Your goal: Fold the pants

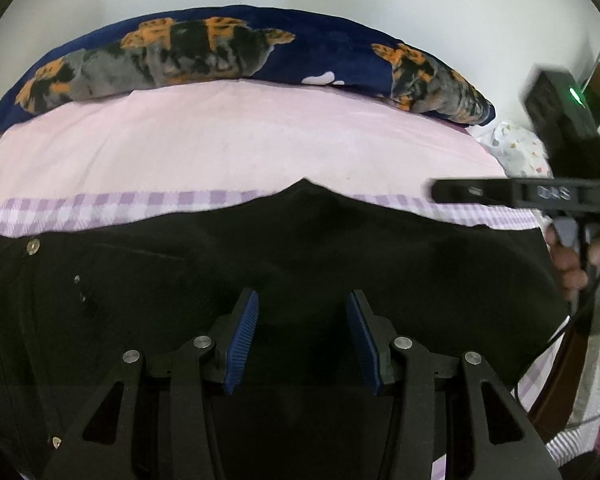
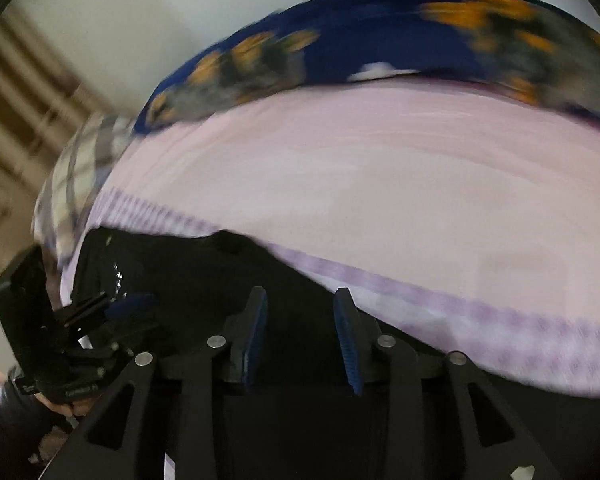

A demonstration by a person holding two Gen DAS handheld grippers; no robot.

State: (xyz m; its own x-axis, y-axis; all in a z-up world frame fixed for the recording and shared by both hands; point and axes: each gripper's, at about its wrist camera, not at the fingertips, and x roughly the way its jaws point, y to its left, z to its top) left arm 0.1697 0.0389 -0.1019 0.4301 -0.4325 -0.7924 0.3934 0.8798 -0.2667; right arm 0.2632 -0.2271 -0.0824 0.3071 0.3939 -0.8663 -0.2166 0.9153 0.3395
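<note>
Both grippers, left (image 1: 302, 334) and right (image 2: 300, 334), hover with jaws spread, empty, above black pants (image 1: 260, 248) at the bed's (image 1: 240, 140) near edge; right view motion-blurred.

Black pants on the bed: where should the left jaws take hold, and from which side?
Take the far edge of the black pants near its raised peak, where the cloth lifts off the checked sheet. The left gripper, jaws open, should come forward from the near side.

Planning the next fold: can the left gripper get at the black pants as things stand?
Probably yes. The left gripper is open right over the pants, nothing lies between them, and the right gripper is off to the side.
</note>
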